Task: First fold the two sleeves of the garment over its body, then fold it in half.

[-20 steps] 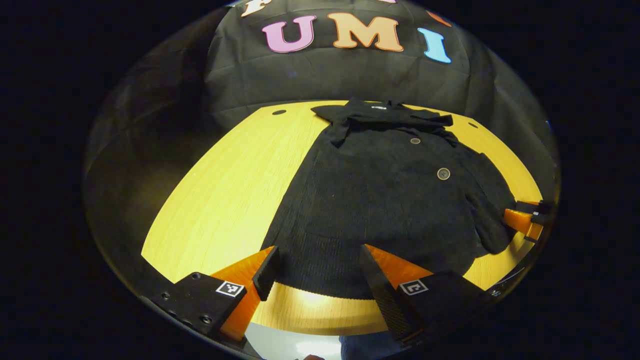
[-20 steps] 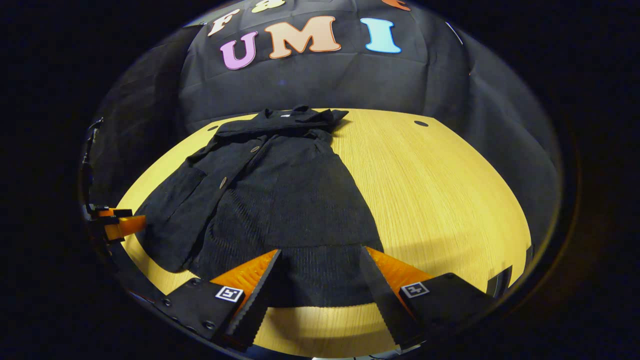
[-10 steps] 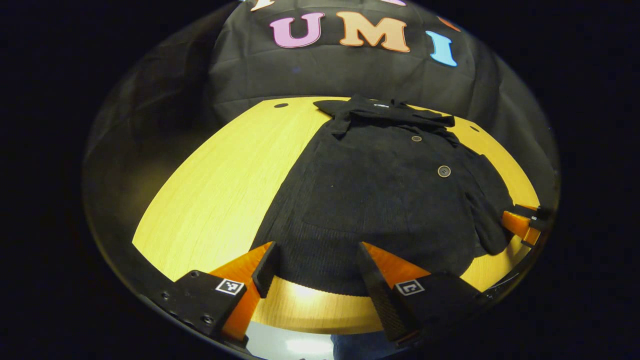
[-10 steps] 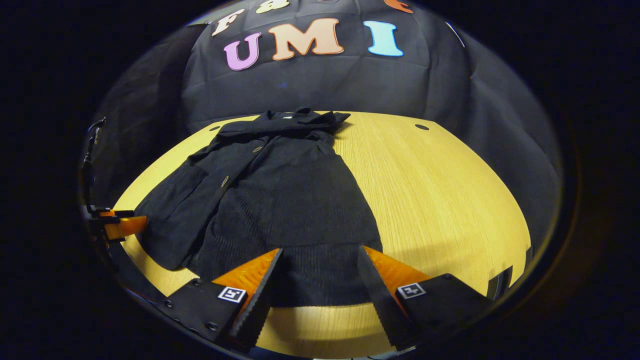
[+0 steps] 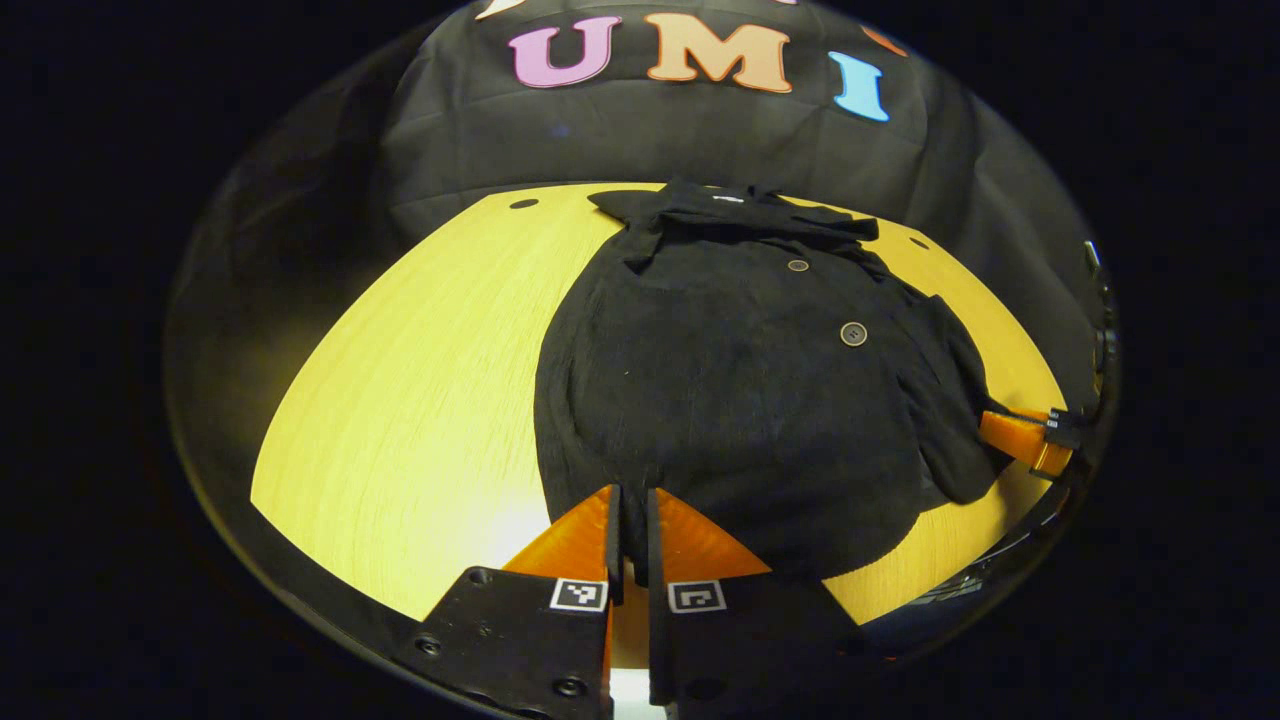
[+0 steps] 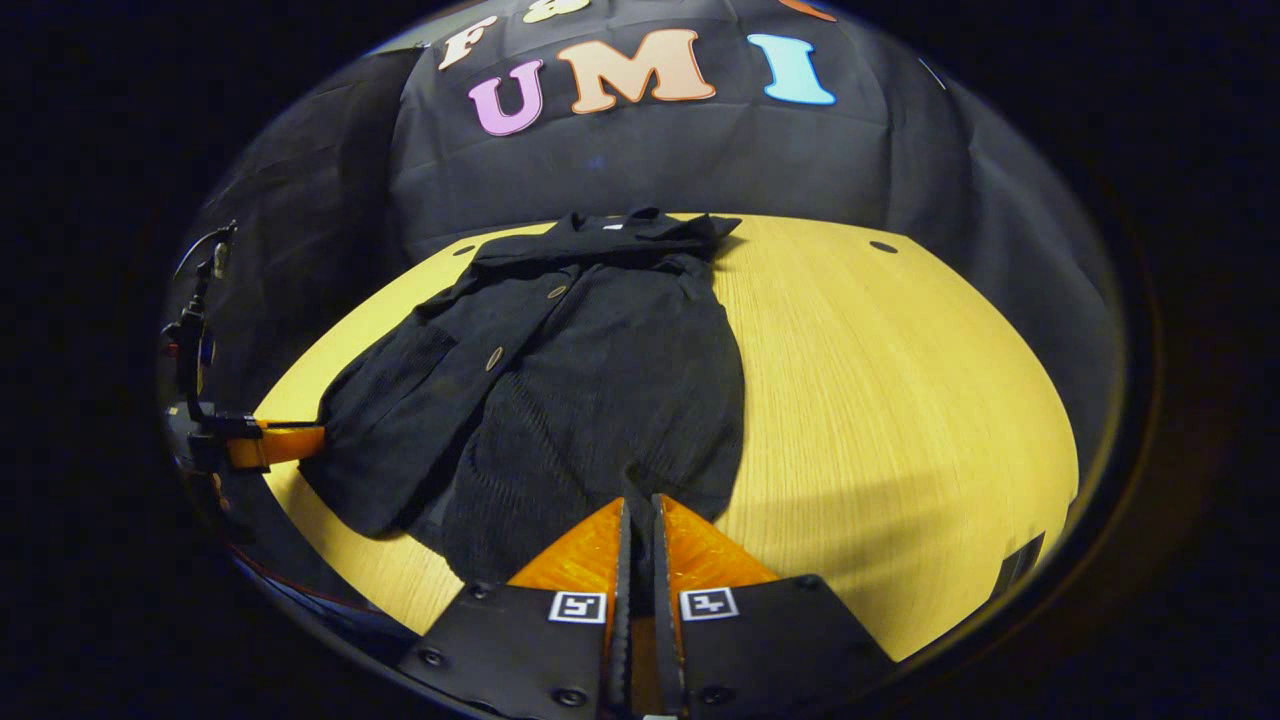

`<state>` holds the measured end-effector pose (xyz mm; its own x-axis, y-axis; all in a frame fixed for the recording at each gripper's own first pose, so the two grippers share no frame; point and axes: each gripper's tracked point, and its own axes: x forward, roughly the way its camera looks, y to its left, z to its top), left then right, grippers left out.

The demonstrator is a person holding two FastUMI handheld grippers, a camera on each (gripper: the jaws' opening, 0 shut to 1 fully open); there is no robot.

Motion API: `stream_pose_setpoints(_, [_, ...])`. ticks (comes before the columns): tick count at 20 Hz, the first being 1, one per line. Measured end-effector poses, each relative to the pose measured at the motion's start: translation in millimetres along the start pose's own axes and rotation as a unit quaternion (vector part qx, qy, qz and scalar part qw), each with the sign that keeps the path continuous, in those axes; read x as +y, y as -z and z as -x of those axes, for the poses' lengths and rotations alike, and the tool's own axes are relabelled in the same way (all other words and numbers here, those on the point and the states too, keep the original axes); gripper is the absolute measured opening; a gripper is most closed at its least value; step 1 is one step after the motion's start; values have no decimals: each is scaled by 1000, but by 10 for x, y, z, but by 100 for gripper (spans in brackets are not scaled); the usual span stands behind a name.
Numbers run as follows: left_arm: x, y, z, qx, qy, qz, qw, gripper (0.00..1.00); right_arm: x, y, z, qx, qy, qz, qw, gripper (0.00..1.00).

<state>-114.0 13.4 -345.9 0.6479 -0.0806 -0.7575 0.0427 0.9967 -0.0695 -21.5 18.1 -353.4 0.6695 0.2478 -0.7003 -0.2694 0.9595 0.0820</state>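
A black knit cardigan [image 5: 740, 380] with round buttons lies flat on the yellow wooden table [image 5: 420, 380], collar at the far end and sleeves laid over its body. In the left gripper view, my left gripper [image 5: 628, 492] is shut on the near hem at the cardigan's left corner, where the cloth bunches toward the fingers. My right gripper [image 5: 988, 426] shows far right at the other hem corner. In the right gripper view, the cardigan [image 6: 590, 390] stretches away and my right gripper [image 6: 638, 503] is shut on its near hem. The left gripper [image 6: 316, 438] touches the cloth at the far left.
The table's curved near edge [image 6: 900, 630] runs just under both grippers. Small dark holes [image 5: 523, 203] [image 6: 883, 246] sit in the tabletop near its far corners. The black cloth wall stands right behind the table. Bare wood lies on either side of the cardigan.
Both grippers went from wide open astride the hem to shut on it. The hem has pulled together toward each gripper and the near edge now curves.
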Motion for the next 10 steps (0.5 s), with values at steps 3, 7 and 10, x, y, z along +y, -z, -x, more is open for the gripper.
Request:
stream_pose_setpoints(3, [-8,-3,-5,3,1,13,1000,0,25,-22,-7,8,0,8,1000,7])
stream_pose_setpoints(7, [-2,-13,-13,13,1,-3,1000,0,26,-40,2,15,9,3,1000,4])
stream_pose_setpoints(10, [-2,-61,-12,20,4,3,1000,0,49,-132,55,10,9,-8,1000,2])
